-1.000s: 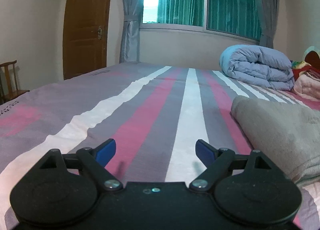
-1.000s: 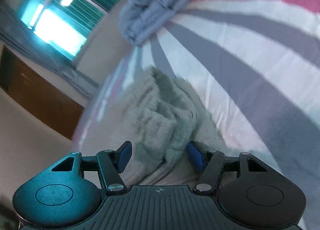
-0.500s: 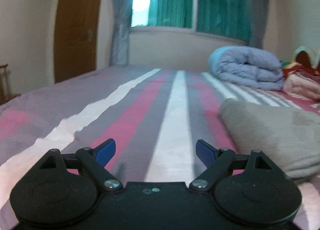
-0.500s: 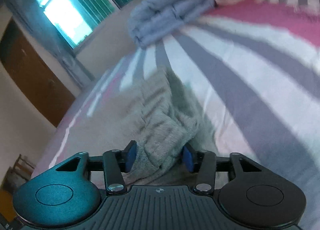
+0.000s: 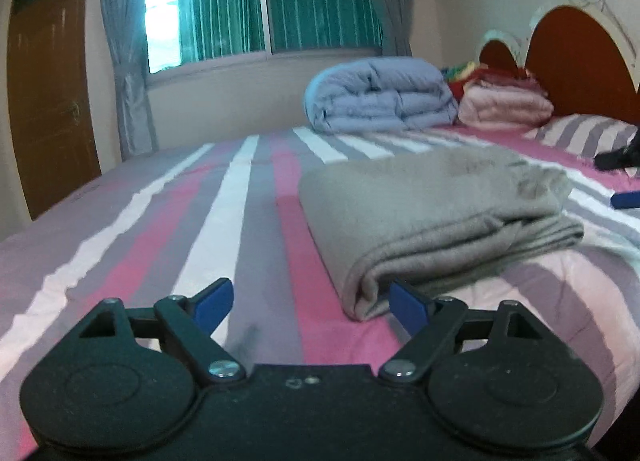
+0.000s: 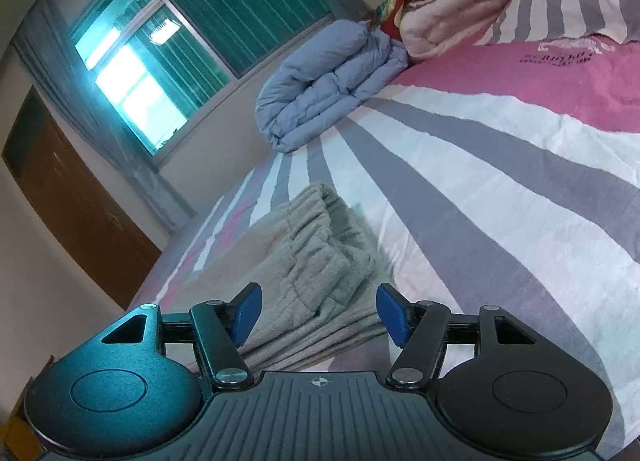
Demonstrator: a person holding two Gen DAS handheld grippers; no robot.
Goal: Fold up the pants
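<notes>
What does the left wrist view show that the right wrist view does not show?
Only the left wrist view: the folded edge of the pants near the left gripper, whose jaws are closing on nothing, and a blue finger of the other gripper at the right border.
Only the right wrist view: the gathered waistband ahead of the right gripper, whose jaws are opening, pads clear of the cloth.
Both: the striped bed, the blue quilt, the window and the door.

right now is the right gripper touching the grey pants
Apart. The right wrist view shows the right gripper with its jaws opening: the blue pads stand clear on either side of the folded pants, pressing on nothing.
</notes>
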